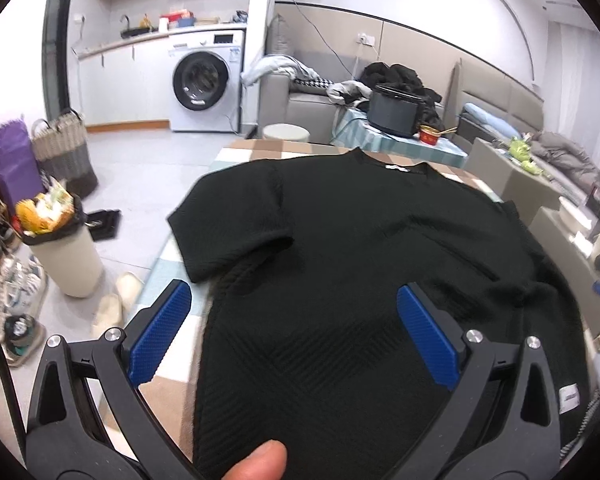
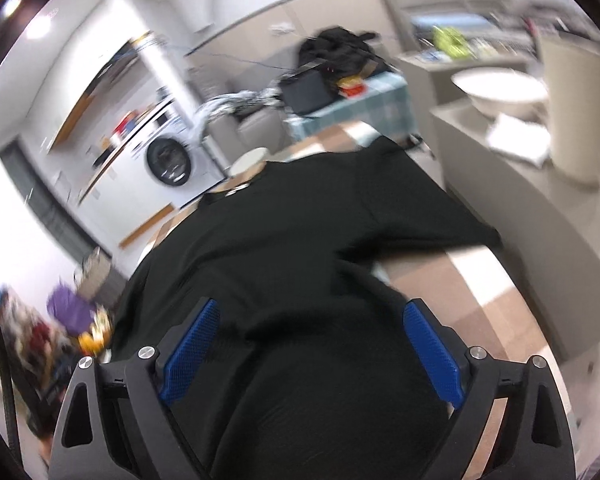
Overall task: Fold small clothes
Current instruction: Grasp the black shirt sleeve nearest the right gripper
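My left gripper stands wide open over the black T-shirt, which lies spread on the checked table, collar away from me; its near hem runs out of the picture behind my thumb. My right gripper is wide open too, above the shirt's rumpled body. That view is smeared; the far sleeve blurs.

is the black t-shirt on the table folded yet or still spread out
Spread out, not folded. The black t-shirt lies flat on the checked tablecloth, collar away, one short sleeve out to the side; no fold shows.
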`<state>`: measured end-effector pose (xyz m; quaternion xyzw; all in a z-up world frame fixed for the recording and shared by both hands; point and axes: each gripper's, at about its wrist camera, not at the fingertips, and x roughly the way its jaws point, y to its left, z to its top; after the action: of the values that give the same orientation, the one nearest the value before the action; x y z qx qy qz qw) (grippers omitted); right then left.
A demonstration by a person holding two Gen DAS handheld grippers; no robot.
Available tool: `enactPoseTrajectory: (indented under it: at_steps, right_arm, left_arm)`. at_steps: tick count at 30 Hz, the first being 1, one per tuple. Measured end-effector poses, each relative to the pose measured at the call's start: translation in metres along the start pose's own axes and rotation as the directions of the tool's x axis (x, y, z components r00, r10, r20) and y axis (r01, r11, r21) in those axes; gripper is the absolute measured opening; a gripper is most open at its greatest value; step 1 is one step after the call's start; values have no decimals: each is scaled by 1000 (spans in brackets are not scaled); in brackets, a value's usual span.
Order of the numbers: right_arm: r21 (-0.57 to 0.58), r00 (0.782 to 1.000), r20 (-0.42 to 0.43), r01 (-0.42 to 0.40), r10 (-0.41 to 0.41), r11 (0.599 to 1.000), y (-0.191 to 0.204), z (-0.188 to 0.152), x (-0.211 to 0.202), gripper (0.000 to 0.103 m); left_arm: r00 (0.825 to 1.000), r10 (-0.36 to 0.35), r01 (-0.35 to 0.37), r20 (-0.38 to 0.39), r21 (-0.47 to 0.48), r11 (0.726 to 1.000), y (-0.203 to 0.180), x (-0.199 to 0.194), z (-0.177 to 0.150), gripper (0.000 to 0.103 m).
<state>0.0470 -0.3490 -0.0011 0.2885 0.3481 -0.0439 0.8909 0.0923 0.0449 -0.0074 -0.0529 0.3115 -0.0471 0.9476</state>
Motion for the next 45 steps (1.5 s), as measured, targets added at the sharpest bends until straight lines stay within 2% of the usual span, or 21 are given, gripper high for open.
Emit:
enactPoseTrajectory:
  at_steps: [3, 9, 14, 18, 23, 27, 30, 35, 45]
  right_arm:
    - [108, 1000, -20, 18, -16, 994, -34, 11, 5, 87]
    - [279, 999, -34, 24, -15, 960, -93, 29, 20, 86]
    - [351, 997, -63, -29, 54, 936, -112, 47, 43, 81]
    - [381, 994, -101, -7, 49, 925, -119, 56, 62, 78]
    - [424, 995, -99, 37, 6, 905, -125, 64, 78, 76]
    - [407, 994, -94, 86, -52, 909, -120, 74, 87, 75]
    - [399, 988, -100, 152, -122, 904, -120, 80, 91, 68]
    - [398, 977, -112, 213, -183, 892, -124, 82, 91, 66]
    - [422, 964, -160, 261, -212, 868, -147, 81, 106, 67]
  left_arm:
    - [1000, 22, -22, 13, 0, 1000, 5, 11, 9, 102]
    - [997, 76, -76, 3, 27, 997, 10, 39, 22, 102]
    - [996, 82, -82, -33, 4, 997, 18, 63, 29, 101]
    - [995, 88, -89, -51, -4, 996, 22, 80, 31, 101]
    - [990, 133, -132, -48, 8, 991, 27, 95, 31, 101]
    - [987, 150, -150, -54, 6, 989, 30, 106, 34, 101]
    - [985, 163, -163, -51, 7, 987, 32, 111, 34, 101]
    - [984, 174, -174, -41, 9, 985, 34, 119, 36, 101]
    - [983, 172, -173, -68, -1, 985, 41, 131, 30, 101]
